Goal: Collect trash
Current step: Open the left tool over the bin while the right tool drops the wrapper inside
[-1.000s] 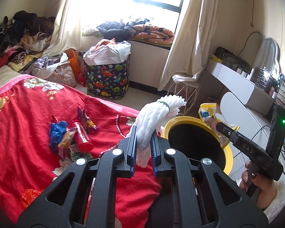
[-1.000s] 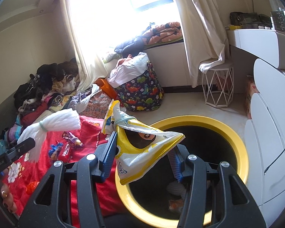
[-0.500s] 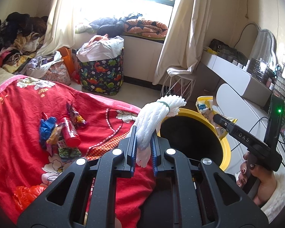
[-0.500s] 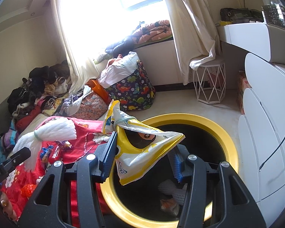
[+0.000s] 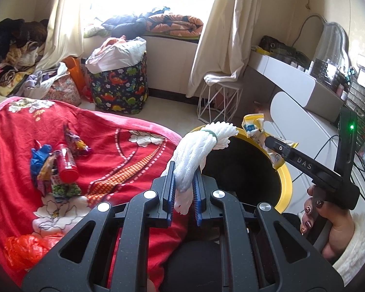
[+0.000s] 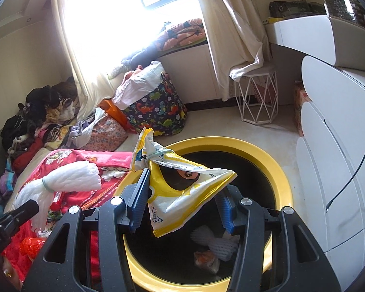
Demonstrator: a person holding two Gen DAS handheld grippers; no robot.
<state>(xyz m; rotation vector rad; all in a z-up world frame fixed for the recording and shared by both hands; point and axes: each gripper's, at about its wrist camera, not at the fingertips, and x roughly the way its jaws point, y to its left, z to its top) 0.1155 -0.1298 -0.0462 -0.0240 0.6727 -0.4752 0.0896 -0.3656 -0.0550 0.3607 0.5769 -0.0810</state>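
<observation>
Bin [image 6: 283,177] yellow-rimmed | left claw [image 5: 183,196] grips white foam net [image 5: 197,154] | right claw [image 6: 180,208] grips yellow snack bag [image 6: 182,189]

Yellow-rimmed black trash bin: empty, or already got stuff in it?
Not empty. The right wrist view shows white foam netting and an orange-and-white wrapper at the bottom of the yellow-rimmed black trash bin.
</observation>
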